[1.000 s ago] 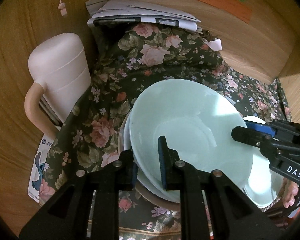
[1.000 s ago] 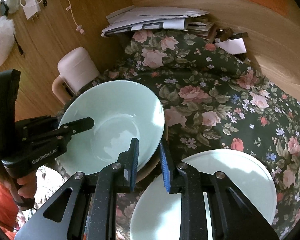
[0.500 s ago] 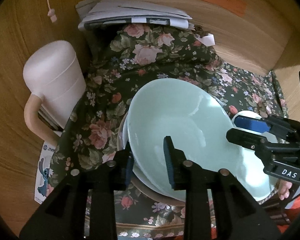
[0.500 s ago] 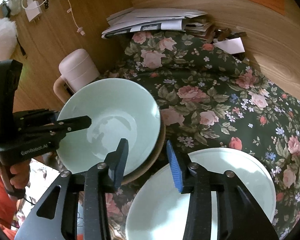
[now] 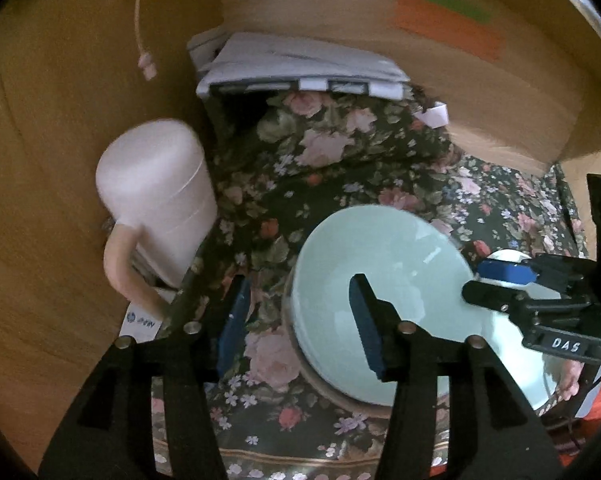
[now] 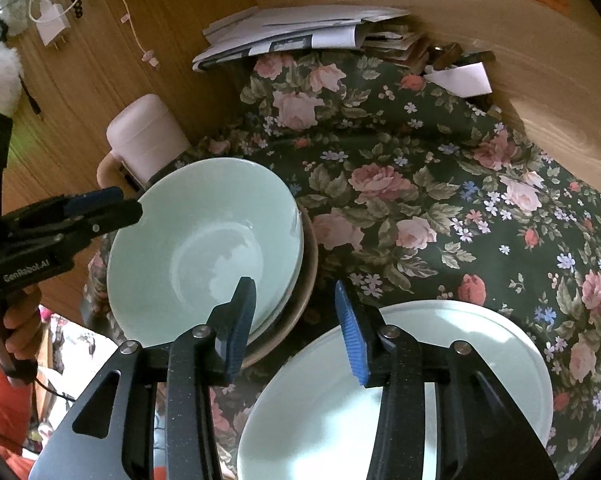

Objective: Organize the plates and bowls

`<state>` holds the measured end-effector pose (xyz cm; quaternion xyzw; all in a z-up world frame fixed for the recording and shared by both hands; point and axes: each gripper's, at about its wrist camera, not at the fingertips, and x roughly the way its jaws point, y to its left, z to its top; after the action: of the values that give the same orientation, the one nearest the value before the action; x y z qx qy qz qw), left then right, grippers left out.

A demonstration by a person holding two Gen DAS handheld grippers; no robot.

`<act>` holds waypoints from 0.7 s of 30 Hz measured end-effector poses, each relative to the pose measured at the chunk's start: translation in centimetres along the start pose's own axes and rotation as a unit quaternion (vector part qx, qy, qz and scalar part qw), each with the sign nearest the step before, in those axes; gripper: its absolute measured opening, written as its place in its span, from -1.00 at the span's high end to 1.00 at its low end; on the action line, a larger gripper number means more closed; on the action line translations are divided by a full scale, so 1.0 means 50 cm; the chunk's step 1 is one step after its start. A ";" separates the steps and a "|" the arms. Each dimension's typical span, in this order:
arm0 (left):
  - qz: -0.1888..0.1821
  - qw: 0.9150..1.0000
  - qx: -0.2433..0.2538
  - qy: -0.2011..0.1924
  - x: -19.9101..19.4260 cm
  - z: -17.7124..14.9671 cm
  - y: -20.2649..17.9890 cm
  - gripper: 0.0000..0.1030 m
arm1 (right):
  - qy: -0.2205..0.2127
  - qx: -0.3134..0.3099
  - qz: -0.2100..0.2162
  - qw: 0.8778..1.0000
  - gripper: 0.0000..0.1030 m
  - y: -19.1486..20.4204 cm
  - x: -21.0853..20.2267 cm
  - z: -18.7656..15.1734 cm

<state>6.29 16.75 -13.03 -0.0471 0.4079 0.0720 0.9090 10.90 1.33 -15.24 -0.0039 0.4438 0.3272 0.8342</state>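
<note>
A pale green bowl (image 6: 204,240) sits on top of a stack of bowls, the lowest one brown (image 6: 306,280), on the floral cloth; it also shows in the left wrist view (image 5: 384,280). A pale green plate (image 6: 440,360) lies to its right. My left gripper (image 5: 296,316) is open and empty, its jaws straddling the bowl's near-left rim without touching. My right gripper (image 6: 294,316) is open and empty, above the gap between the bowl stack and the plate. The left gripper also shows in the right wrist view (image 6: 124,204), and the right gripper in the left wrist view (image 5: 488,280).
A pink lidded jug (image 5: 160,200) with a handle stands at the left against the wooden wall. A pile of papers (image 6: 300,32) lies at the back. The floral cloth (image 6: 420,160) covers the table. Wooden walls close in the back and left.
Both grippers let go of the green bowl's rim and opened wide. The bowl settled level on the stack. Both grippers drew back a little.
</note>
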 end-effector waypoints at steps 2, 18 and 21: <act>-0.002 1.000 -0.007 0.010 0.011 -0.012 0.008 0.01 | 0.006 0.000 0.001 1.000 0.26 -0.001 0.007 0.000; -0.064 0.995 -0.037 0.060 0.070 -0.065 -0.004 0.01 | 0.057 -0.013 0.030 0.998 0.22 0.016 0.076 0.014; -0.063 0.996 -0.032 0.063 0.082 -0.071 -0.015 0.01 | 0.060 -0.020 0.024 0.998 0.16 0.026 0.086 0.013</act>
<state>6.51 15.86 -18.44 -0.1064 0.4579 0.0245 0.8823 12.33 4.87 -17.67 -0.0297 0.4863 0.3558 0.7975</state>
